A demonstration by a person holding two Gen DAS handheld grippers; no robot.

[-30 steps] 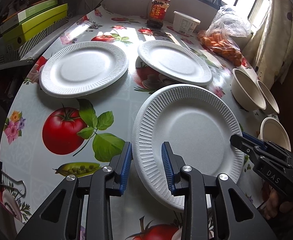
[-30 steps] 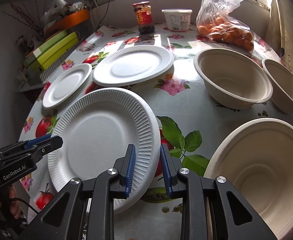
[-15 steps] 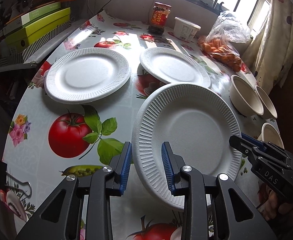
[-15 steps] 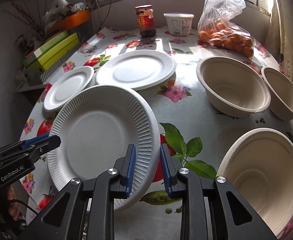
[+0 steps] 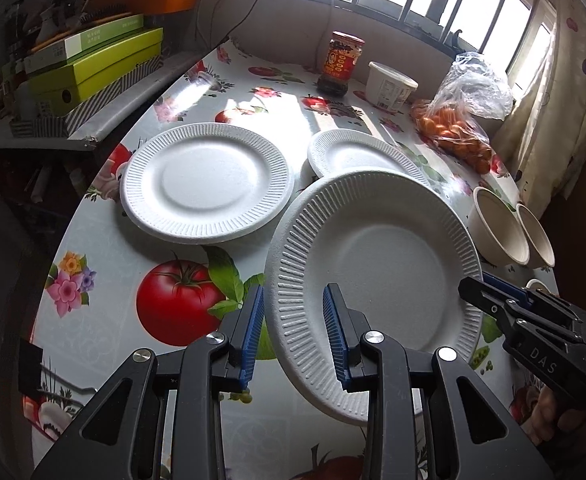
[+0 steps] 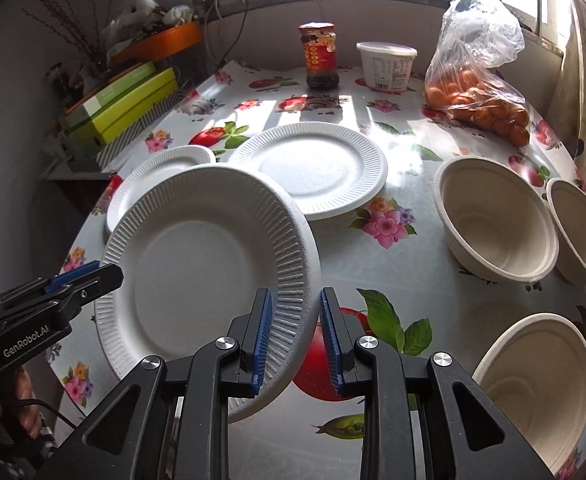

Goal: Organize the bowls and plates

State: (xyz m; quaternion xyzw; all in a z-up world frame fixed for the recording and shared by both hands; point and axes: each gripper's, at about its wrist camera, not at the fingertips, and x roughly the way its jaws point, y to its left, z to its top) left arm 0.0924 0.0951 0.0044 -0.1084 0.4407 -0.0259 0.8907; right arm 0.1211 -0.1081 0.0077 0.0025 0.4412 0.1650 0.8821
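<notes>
Your table [image 5: 105, 304], round and covered in a fruit-and-flower oilcloth, carries everything here. Above it you hold one white foam plate [image 5: 377, 256] between both tools, tilted and clear of the cloth, its far edge overlapping your view of the two plates that lie flat behind it: the left flat plate [image 5: 207, 182] and the far flat plate [image 5: 357, 152]. Your left gripper [image 5: 293, 328] has its fingers narrowly parted with the plate's ribbed rim running between the blue pads; your right gripper [image 6: 293, 330] grips the opposite rim the same way, nearly closed on it. Two beige bowls [image 6: 493, 216] sit side by side and touching on the right of the table, and a third bowl [image 6: 533, 380] stands nearer you, well apart from them. At the far edge, near the window, stand a bag of oranges [image 6: 477, 92], a white tub [image 6: 387, 66] and a red-labelled jar [image 6: 319, 56].
</notes>
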